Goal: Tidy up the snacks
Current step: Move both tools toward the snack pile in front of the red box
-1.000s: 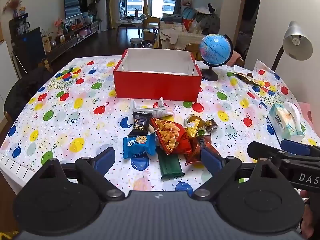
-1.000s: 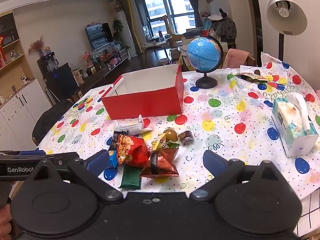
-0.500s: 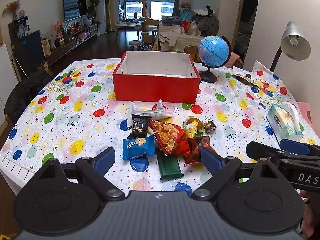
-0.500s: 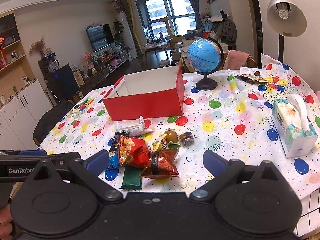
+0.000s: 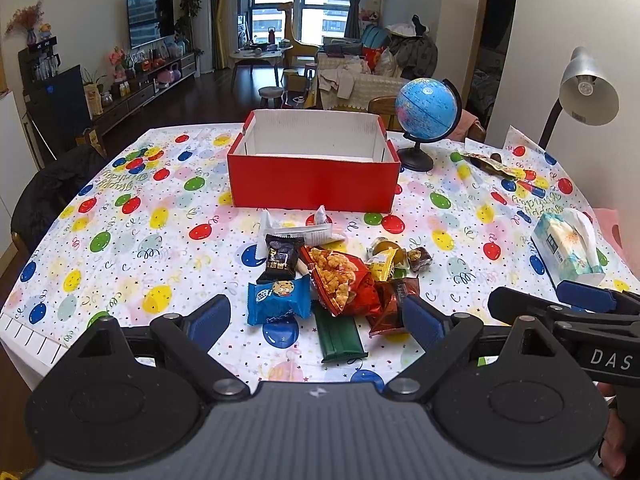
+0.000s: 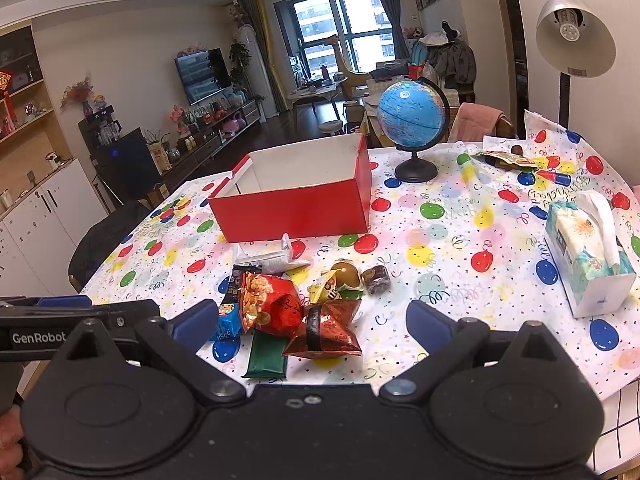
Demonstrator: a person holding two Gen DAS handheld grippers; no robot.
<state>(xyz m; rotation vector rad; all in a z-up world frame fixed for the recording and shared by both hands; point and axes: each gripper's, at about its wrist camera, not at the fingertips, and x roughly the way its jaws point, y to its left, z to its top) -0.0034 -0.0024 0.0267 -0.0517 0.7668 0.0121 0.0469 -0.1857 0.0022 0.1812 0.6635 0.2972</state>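
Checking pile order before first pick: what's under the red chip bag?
The red chip bag overlaps the top end of the green packet and an edge of the black packet. Anything fully beneath it is covered. Both grippers are open and empty.

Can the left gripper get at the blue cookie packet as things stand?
Probably yes. The left gripper has its jaws open and empty, and the blue cookie packet lies on top at the pile's near left edge, uncovered.

1. This is a home: an open living and dining room.
2. A television (image 5: 150, 20) stands on a low cabinet (image 5: 136, 96) with toys and bottles.
3. A sofa (image 5: 360, 80) carries heaped clothes.
4. A balloon-print tablecloth (image 5: 120, 240) covers the dining table.
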